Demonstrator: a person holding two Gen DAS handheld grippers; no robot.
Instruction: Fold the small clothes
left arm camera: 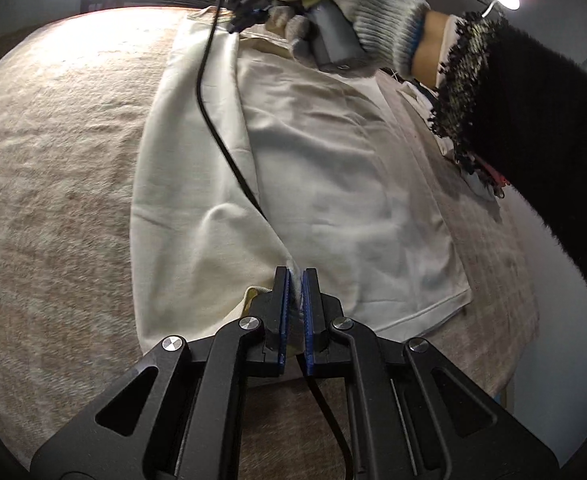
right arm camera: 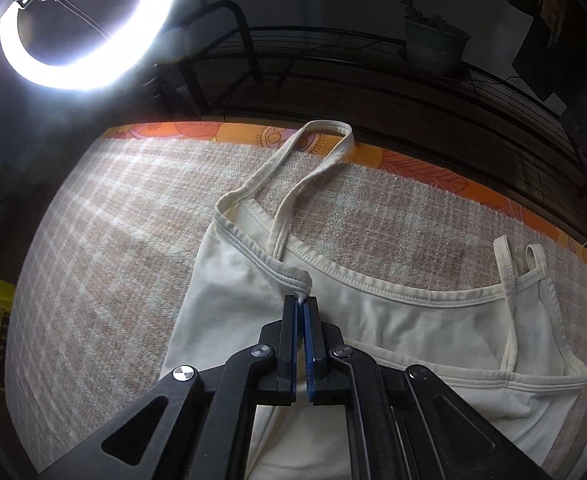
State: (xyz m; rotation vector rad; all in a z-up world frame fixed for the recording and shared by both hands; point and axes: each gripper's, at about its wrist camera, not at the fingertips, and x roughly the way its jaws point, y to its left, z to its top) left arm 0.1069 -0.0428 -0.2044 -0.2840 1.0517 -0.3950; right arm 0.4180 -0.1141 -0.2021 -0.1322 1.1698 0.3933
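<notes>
A cream camisole top (left arm camera: 313,168) lies on a beige plaid blanket (left arm camera: 53,168), its left side folded over toward the middle. My left gripper (left arm camera: 296,276) is shut on a pinch of its fabric near the bottom hem. My right gripper (right arm camera: 302,300) is shut on the neckline edge by the left strap (right arm camera: 293,168), which lies looped toward the far table edge. The second strap (right arm camera: 509,280) lies at the right. The gloved hand holding the right gripper (left arm camera: 333,20) shows at the garment's far end in the left wrist view.
A black cable (left arm camera: 213,120) hangs across the garment. An orange patterned cloth edge (right arm camera: 413,164) borders the blanket's far side. A ring light (right arm camera: 89,32), a black wire rack (right arm camera: 333,60) and a potted plant (right arm camera: 433,40) stand beyond the table.
</notes>
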